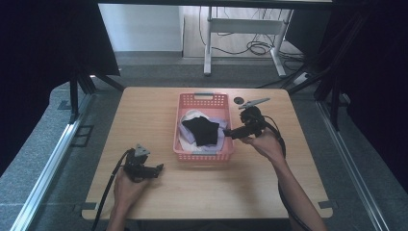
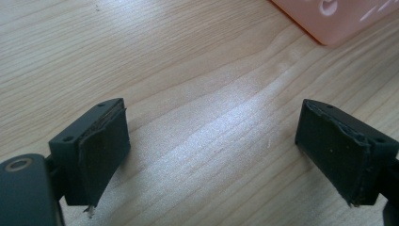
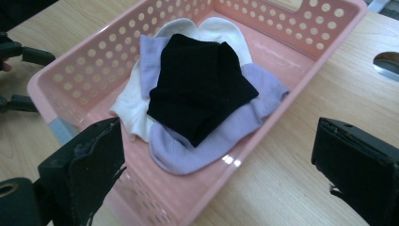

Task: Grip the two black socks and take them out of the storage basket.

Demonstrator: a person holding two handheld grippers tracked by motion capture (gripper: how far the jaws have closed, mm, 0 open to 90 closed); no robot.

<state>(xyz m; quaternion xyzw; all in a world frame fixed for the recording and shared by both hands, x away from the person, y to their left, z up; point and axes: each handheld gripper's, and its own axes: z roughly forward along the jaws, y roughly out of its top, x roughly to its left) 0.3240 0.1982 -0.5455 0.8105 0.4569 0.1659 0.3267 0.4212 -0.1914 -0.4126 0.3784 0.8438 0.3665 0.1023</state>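
A black sock (image 3: pixel 200 84) was seen on top of a purple sock (image 3: pixel 226 129) inside the pink basket (image 3: pixel 291 35), while the right gripper (image 3: pixel 216 169) and the left gripper (image 2: pixel 214 155) were held with jaws apart.

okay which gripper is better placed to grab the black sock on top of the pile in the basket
Right. The right gripper hangs open at the pink basket, facing the black sock. The left gripper is open over bare table beside it.
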